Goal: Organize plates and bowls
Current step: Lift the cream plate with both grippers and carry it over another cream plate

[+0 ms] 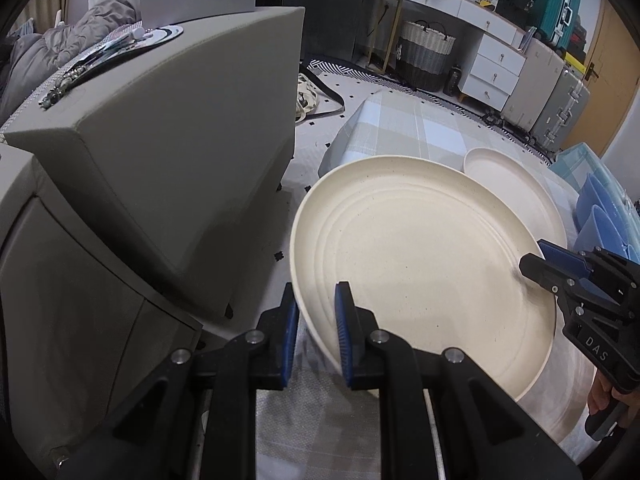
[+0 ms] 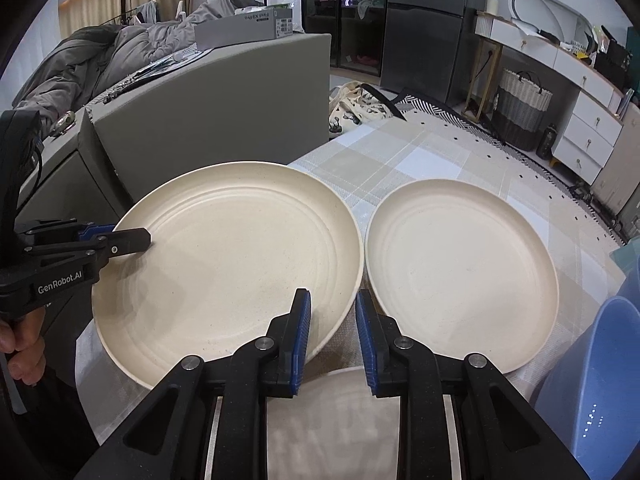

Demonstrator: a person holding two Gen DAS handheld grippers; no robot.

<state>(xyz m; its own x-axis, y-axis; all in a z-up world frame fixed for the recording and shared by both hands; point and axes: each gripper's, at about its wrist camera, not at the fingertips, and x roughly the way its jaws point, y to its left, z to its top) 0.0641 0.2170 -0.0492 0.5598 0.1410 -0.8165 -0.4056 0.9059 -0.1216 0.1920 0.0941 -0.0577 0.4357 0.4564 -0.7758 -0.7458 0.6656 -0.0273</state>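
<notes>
A large cream plate (image 1: 420, 264) (image 2: 236, 252) is held tilted above the table by both grippers. My left gripper (image 1: 316, 332) straddles its left rim, and it shows in the right wrist view (image 2: 132, 240) with one finger on the plate's face. My right gripper (image 2: 332, 332) straddles the plate's right rim and appears in the left wrist view (image 1: 536, 264). A second cream plate (image 2: 460, 272) (image 1: 504, 176) lies flat on the checked tablecloth to the right. A third plate (image 2: 340, 412) lies below my right gripper. Blue bowls (image 2: 600, 380) (image 1: 604, 208) stand at the far right.
A grey upholstered sofa arm (image 1: 160, 152) stands close on the left of the table. The checked tablecloth (image 2: 400, 152) stretches beyond the plates. A woven basket (image 2: 520, 104) and white drawers (image 2: 592, 136) stand across the room.
</notes>
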